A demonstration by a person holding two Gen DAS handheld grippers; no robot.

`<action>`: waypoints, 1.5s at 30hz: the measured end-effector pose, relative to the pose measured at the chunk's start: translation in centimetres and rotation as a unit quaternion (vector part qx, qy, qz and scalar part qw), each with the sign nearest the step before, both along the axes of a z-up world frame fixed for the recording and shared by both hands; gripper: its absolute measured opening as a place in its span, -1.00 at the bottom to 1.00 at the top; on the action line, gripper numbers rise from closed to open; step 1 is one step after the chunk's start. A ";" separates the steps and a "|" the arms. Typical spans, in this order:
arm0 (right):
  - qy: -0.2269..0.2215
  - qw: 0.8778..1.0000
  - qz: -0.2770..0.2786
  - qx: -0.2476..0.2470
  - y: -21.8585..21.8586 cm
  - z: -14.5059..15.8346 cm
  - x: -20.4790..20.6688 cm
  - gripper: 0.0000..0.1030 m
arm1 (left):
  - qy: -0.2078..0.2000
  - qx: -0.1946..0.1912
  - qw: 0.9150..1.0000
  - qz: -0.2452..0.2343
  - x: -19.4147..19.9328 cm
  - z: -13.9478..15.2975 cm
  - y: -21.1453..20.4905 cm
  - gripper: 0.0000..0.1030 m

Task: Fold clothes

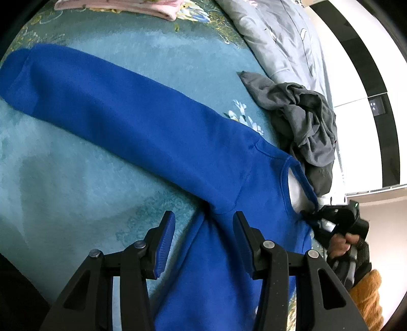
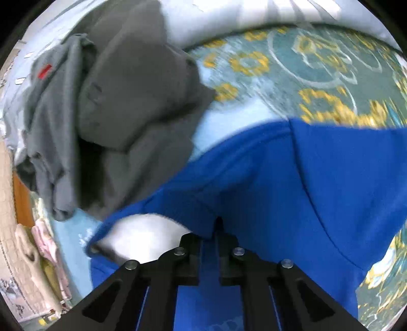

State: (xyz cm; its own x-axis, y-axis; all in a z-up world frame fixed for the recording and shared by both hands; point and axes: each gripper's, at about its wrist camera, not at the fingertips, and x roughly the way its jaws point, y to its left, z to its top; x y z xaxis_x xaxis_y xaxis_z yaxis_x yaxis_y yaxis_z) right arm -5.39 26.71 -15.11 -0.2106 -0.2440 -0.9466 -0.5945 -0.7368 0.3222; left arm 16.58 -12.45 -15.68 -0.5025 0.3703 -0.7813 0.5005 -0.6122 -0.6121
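A royal blue sweatshirt (image 1: 157, 122) lies on a teal floral bedspread (image 1: 63, 178), one sleeve stretched out to the far left. My left gripper (image 1: 203, 226) is open, its jaws hanging just above the armpit where sleeve meets body. My right gripper (image 2: 216, 226) is shut on the blue sweatshirt (image 2: 305, 178) at the collar, lifting the neckline so the white lining shows. The right gripper also shows in the left wrist view (image 1: 315, 216), pinching the collar edge.
A crumpled dark grey garment (image 1: 305, 122) lies just beyond the collar, also in the right wrist view (image 2: 114, 114). A light grey duvet (image 1: 279, 38) lies behind it. Folded pink clothing (image 1: 122, 7) sits at the far edge. A white wall stands at the right.
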 end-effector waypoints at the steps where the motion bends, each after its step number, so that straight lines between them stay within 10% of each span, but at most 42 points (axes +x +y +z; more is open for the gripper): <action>1: 0.013 1.000 -0.002 -0.003 0.2 0.6 -0.6 -0.88 | 0.000 0.003 1.000 -0.001 0.0 0.0 0.1 -0.07; 10: 0.018 0.999 0.046 0.004 -0.9 1.4 -3.5 -0.79 | 0.000 0.028 0.999 0.026 0.1 -1.3 -0.9 -0.06; 13: 0.029 0.994 0.102 0.029 -2.3 2.7 -2.7 -0.36 | 0.001 0.036 0.999 0.030 0.0 -1.8 -1.0 -0.06; 18: 0.085 0.960 0.223 0.143 -7.0 6.8 -1.0 -0.20 | 0.008 0.043 0.998 0.045 0.1 -1.9 -1.7 -0.06; 21: 0.101 0.949 0.291 0.063 -10.8 5.9 -1.4 -0.19 | 0.012 0.047 0.997 0.055 0.2 -2.0 -2.1 -0.06; 34: 0.033 0.948 0.301 0.100 -16.9 -0.3 -5.9 -0.19 | -0.031 0.044 0.989 0.140 0.1 -4.0 -7.2 0.04; 41: 0.093 0.926 0.350 0.106 -18.5 2.2 -6.1 -0.84 | -0.044 0.038 0.985 0.165 0.0 -5.4 -9.0 0.04; 45: 0.081 0.947 0.293 0.104 -16.5 1.4 -7.2 -0.85 | -0.048 0.024 0.986 0.156 -0.5 -5.6 -8.6 0.05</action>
